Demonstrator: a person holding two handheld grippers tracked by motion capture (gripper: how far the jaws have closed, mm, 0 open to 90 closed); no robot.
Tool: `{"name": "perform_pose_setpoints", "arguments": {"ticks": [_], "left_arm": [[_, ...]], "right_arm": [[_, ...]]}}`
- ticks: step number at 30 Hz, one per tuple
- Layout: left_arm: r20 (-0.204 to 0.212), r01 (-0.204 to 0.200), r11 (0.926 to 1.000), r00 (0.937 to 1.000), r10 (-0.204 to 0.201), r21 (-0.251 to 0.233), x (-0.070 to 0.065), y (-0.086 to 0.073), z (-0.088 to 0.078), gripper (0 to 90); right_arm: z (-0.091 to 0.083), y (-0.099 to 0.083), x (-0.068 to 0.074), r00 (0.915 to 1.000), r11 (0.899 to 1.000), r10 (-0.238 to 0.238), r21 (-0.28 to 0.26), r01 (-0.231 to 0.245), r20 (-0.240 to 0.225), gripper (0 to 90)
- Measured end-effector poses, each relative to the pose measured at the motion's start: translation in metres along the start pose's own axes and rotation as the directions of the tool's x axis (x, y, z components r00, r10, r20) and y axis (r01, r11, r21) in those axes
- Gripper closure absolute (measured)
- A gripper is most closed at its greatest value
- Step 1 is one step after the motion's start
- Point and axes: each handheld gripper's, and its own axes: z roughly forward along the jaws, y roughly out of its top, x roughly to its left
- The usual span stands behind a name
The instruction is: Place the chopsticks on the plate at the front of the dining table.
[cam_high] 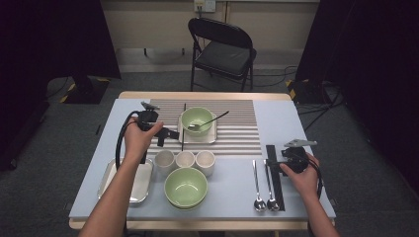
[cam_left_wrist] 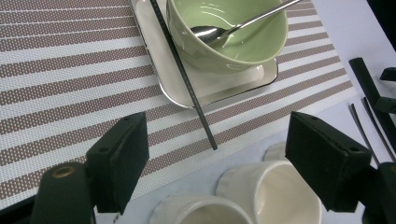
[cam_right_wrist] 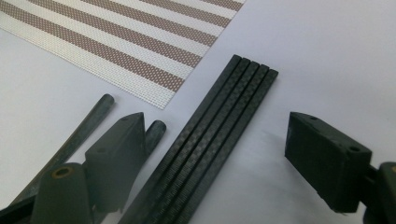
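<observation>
My left gripper (cam_high: 167,135) hovers open over the striped placemat (cam_high: 237,123), just left of a green bowl (cam_high: 196,119) standing on a small white tray (cam_high: 211,138). A spoon (cam_left_wrist: 219,32) rests in that bowl, and one black chopstick (cam_left_wrist: 187,79) lies across the tray's edge, its tip between the open jaws of the left gripper (cam_left_wrist: 217,158). My right gripper (cam_high: 271,157) is open at the far end of a bundle of black chopsticks (cam_high: 275,177). In the right gripper view the chopsticks (cam_right_wrist: 215,135) lie flat between the spread jaws of the right gripper (cam_right_wrist: 215,154), untouched.
Three white cups (cam_high: 185,159) stand in a row near the placemat's front edge, with a second green bowl (cam_high: 186,186) in front of them. A metal tray (cam_high: 141,183) sits front left. Two spoons (cam_high: 257,185) lie beside the chopsticks. A folding chair (cam_high: 222,49) stands beyond the table.
</observation>
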Motion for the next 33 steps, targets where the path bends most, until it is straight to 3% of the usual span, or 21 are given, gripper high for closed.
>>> {"name": "perform_pose_setpoints", "arguments": {"ticks": [12, 21, 33], "left_arm": [[-0.010, -0.007, 0.9999, 0.9999, 0.008, 0.007, -0.004, -0.003, -0.003, 21.8], [-0.018, -0.016, 0.9998, 0.9997, 0.016, 0.014, -0.005, -0.003, -0.003, 22.0], [-0.027, -0.015, 0.9998, 0.9995, 0.016, 0.016, -0.004, -0.004, -0.004, 22.3]], "right_arm": [[-0.010, -0.003, -0.008, 0.9959, 0.996, 0.088, 0.024, -0.089, 0.017, 24.6], [-0.014, -0.006, -0.011, 0.9935, 0.995, 0.092, 0.025, -0.094, 0.067, 37.6], [-0.014, -0.006, -0.010, 0.9922, 0.995, 0.096, 0.031, -0.099, 0.080, 40.7]]}}
